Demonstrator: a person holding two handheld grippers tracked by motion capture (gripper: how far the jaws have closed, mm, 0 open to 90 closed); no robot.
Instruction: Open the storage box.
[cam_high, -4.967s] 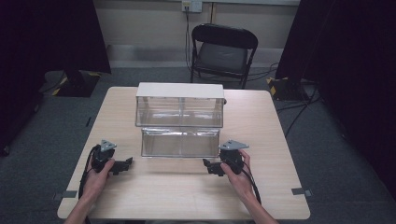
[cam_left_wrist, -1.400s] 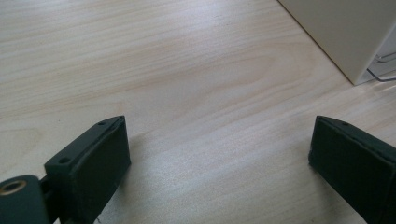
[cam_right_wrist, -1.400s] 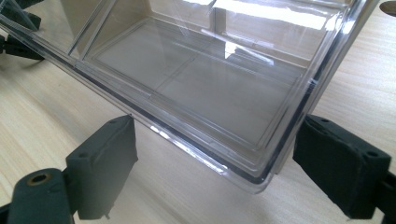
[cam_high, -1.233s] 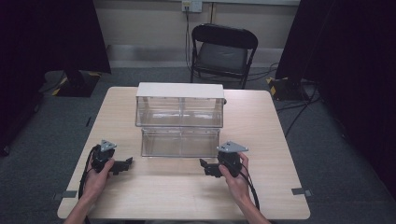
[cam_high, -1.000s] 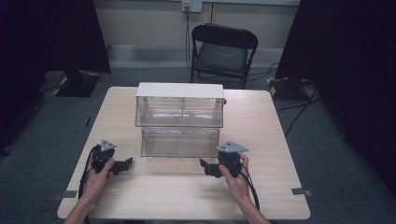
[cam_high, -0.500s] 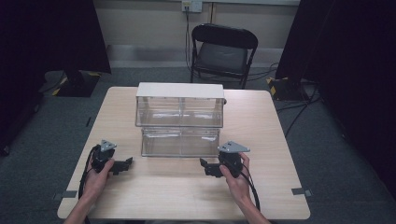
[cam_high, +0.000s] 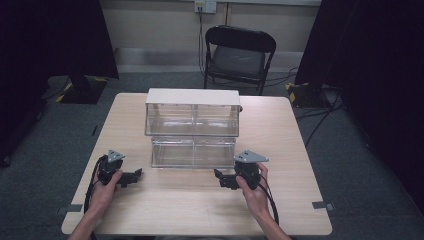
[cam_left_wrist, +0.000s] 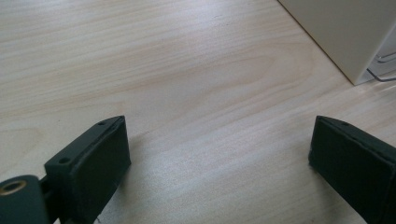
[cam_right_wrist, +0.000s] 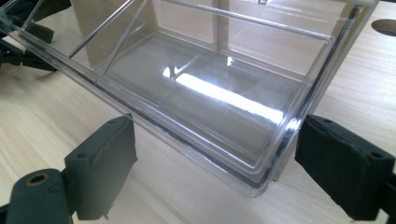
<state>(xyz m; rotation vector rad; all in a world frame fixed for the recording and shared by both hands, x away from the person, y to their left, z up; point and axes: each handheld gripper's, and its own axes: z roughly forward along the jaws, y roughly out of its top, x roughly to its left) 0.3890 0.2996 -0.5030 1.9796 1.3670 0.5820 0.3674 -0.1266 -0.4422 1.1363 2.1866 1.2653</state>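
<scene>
A clear two-tier drawer cabinet (cam_high: 192, 97) with a white top stands mid-table. Its lower clear drawer (cam_high: 192, 152) is pulled out toward the person and looks empty. My left gripper (cam_high: 136, 175) rests on the wood at the drawer's left front, jaws open and pointing right. In the left gripper view the left gripper (cam_left_wrist: 219, 154) has only bare table between its jaws, with the cabinet's white corner (cam_left_wrist: 345, 37) at the top right. My right gripper (cam_high: 219, 176) sits at the drawer's right front, open. In the right gripper view the drawer's front corner (cam_right_wrist: 261, 154) lies just ahead of the right gripper (cam_right_wrist: 215, 158).
The light wood table (cam_high: 200, 210) has bare room along its front and both sides. A black folding chair (cam_high: 239, 55) stands behind the table's far edge. Dark curtains hang at left and right, and cables run across the floor.
The right gripper has wobbled by a tiny amount in front of the drawer. The left gripper and the cabinet have stayed put.
</scene>
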